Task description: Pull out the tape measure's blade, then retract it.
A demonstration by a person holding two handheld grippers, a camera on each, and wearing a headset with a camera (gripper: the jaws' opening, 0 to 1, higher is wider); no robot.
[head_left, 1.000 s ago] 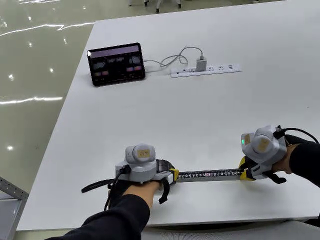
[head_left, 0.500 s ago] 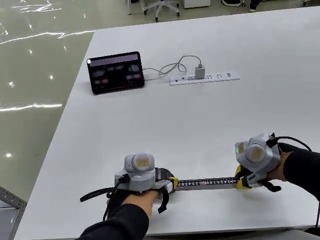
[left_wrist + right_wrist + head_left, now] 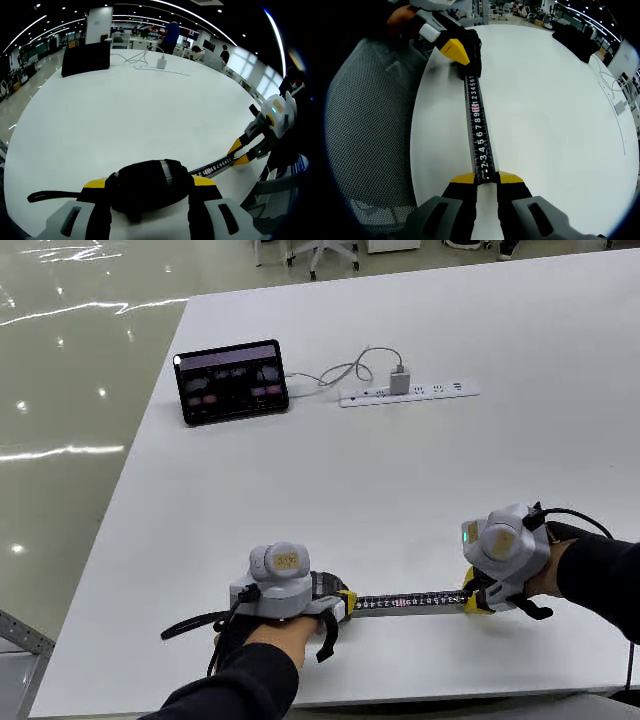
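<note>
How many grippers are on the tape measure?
2. The left gripper clamps the case near the table's front edge. The right gripper pinches the blade by its tip, further right.

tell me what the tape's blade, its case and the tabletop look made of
The blade: thin flat strip, matte black with white printed numerals, likely coated steel. The case: black, dull with a soft highlight, probably plastic or rubber-coated plastic. The tabletop: plain white, smooth, faint sheen, maybe laminate; cannot tell for sure.
</note>
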